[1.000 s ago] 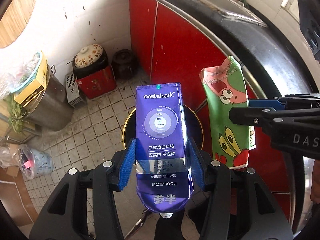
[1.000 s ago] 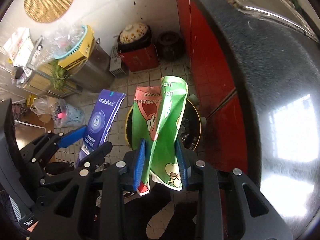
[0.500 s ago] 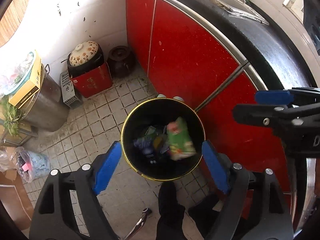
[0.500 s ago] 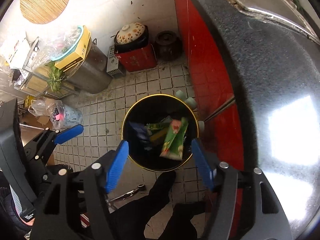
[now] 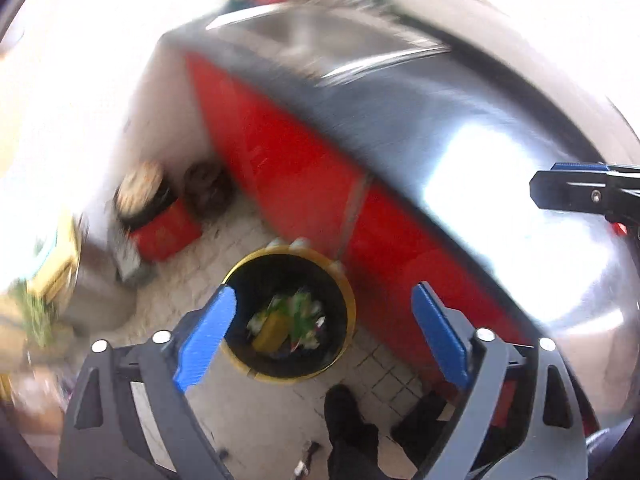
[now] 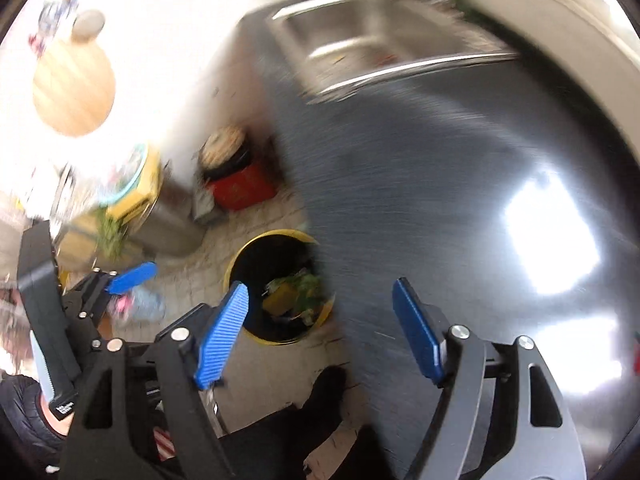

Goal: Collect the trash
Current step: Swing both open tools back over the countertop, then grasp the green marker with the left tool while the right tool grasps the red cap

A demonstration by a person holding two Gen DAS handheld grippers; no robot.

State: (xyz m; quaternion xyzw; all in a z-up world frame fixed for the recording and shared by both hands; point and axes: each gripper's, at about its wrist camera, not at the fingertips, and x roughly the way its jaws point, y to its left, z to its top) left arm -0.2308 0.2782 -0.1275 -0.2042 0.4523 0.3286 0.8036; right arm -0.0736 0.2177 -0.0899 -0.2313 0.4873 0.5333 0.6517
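A black trash bin with a yellow rim [image 5: 349, 300] stands on the tiled floor beside the red cabinets; it also shows in the right wrist view [image 6: 236, 264]. Green and yellow wrappers [image 5: 294, 318] lie inside it, also seen in the right wrist view [image 6: 298, 292]. My left gripper [image 5: 322, 336] is open and empty, high above the bin. My right gripper [image 6: 318, 332] is open and empty, over the edge of the dark countertop [image 6: 420, 184]. Both views are blurred by motion.
A steel sink [image 6: 384, 44] is set in the countertop at the back. Red cabinet doors [image 5: 280, 152] run below it. A red box with a pot on it [image 5: 160, 220], a dark pot [image 5: 208, 192] and a metal drum [image 6: 168, 224] stand on the floor.
Both grippers opened and dropped the blue toothpaste pack and the green snack bag into the bin. Both have since risen and tilted up toward the countertop.
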